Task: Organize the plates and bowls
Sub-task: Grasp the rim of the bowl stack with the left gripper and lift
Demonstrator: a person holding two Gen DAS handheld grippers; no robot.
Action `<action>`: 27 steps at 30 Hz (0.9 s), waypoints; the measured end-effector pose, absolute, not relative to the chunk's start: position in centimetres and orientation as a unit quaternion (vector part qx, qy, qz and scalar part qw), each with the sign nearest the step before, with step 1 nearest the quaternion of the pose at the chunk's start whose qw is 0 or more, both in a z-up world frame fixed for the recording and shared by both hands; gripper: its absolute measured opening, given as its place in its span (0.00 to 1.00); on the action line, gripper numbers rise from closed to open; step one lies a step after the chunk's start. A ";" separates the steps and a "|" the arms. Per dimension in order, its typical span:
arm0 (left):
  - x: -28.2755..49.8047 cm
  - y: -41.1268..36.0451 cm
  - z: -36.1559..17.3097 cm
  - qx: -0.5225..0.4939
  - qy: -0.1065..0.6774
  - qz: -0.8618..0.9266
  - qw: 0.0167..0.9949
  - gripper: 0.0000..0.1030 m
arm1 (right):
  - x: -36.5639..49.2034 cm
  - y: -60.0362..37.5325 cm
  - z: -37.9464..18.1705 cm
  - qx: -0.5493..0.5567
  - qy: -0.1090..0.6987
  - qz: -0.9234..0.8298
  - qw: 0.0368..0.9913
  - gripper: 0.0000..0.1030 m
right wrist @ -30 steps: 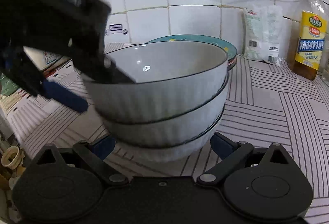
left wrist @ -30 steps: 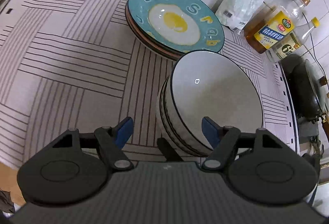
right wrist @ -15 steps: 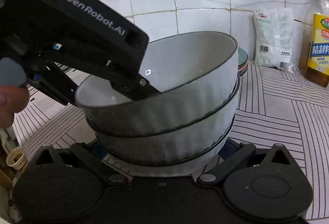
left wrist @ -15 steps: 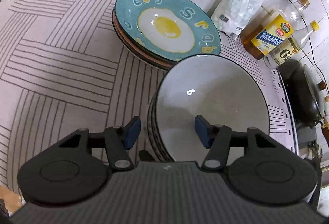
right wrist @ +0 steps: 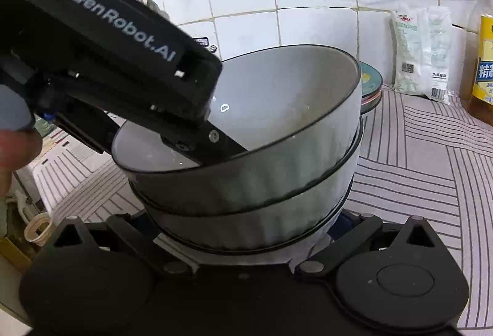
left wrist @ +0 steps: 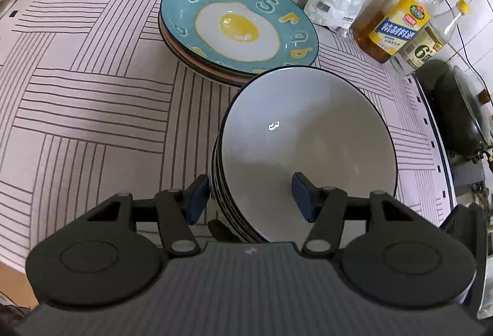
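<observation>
Jaws of the left gripper (left wrist: 248, 197) are clamped on the stack of bowls (left wrist: 305, 145), 1 pad outside the wall and 1 inside the top bowl. Jaws of the right gripper (right wrist: 243, 231) are closed around the stack's base. The bowls are held tilted above the striped surface (left wrist: 92, 95), beside the egg plates (left wrist: 238, 24).

A home kitchen is showing here: white wall tiles (right wrist: 240, 12) are backing a striped counter mat (left wrist: 92, 95), with cooking-oil bottles (left wrist: 397, 27), a dark wok (left wrist: 456, 108) and stacked plates (left wrist: 237, 27) and bowls (left wrist: 308, 145) sitting around.
</observation>
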State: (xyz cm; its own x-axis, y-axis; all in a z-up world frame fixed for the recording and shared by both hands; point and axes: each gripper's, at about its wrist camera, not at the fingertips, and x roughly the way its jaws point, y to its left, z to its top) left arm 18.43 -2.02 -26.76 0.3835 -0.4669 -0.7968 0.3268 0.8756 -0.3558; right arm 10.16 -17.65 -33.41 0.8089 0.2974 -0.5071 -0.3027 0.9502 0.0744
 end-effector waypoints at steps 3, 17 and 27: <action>18.0 -1.8 -25.9 -0.066 0.498 -0.244 0.829 0.55 | 9.9 -17.8 -33.0 -0.006 0.263 0.167 0.950 1.00; 21.2 -3.5 -18.6 -0.034 0.441 -0.243 0.864 0.55 | 13.7 -19.3 -26.7 -0.003 0.203 0.194 0.960 1.00; 27.0 -5.2 -18.4 -0.036 0.434 -0.241 0.867 0.55 | 19.5 -20.9 -25.1 -0.006 0.206 0.204 0.957 1.00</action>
